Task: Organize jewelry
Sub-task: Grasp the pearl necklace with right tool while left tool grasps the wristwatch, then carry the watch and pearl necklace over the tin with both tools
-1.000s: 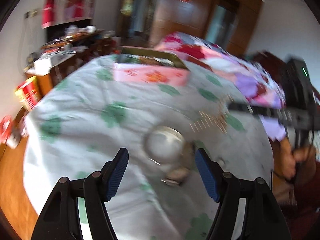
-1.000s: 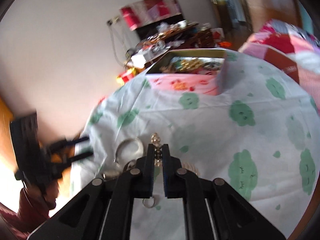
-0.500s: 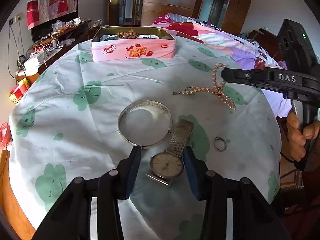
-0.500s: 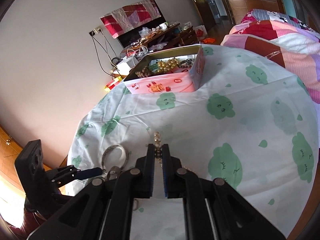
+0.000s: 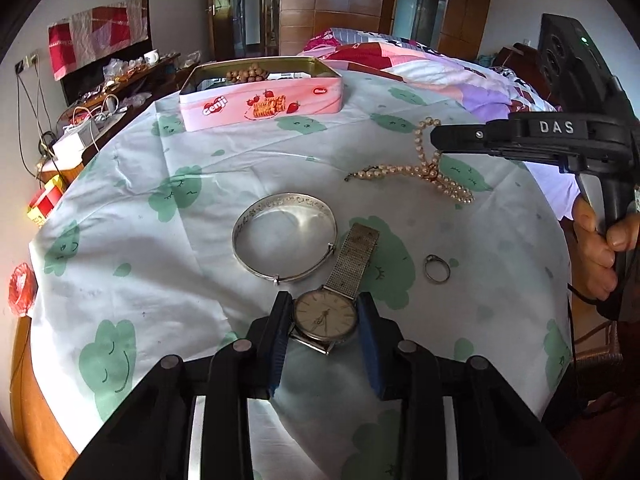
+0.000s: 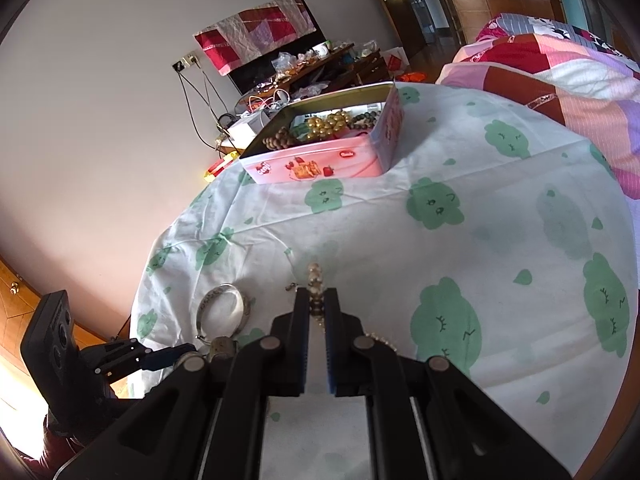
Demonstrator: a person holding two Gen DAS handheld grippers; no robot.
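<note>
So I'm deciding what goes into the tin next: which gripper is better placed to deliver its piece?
Probably the right gripper: it is shut on the pearl necklace, already partly lifted. The left gripper only brackets the watch on the cloth.

The watch sits between the left gripper's blue pads, which cover both sides of its case; whether they press it cannot be told. Its lower strap is hidden behind the gripper body. The pearl necklace runs between the right gripper's fingers, which conceal its middle. The ring's setting is too small to make out. The pink tin's near wall hides most of its contents.
</note>
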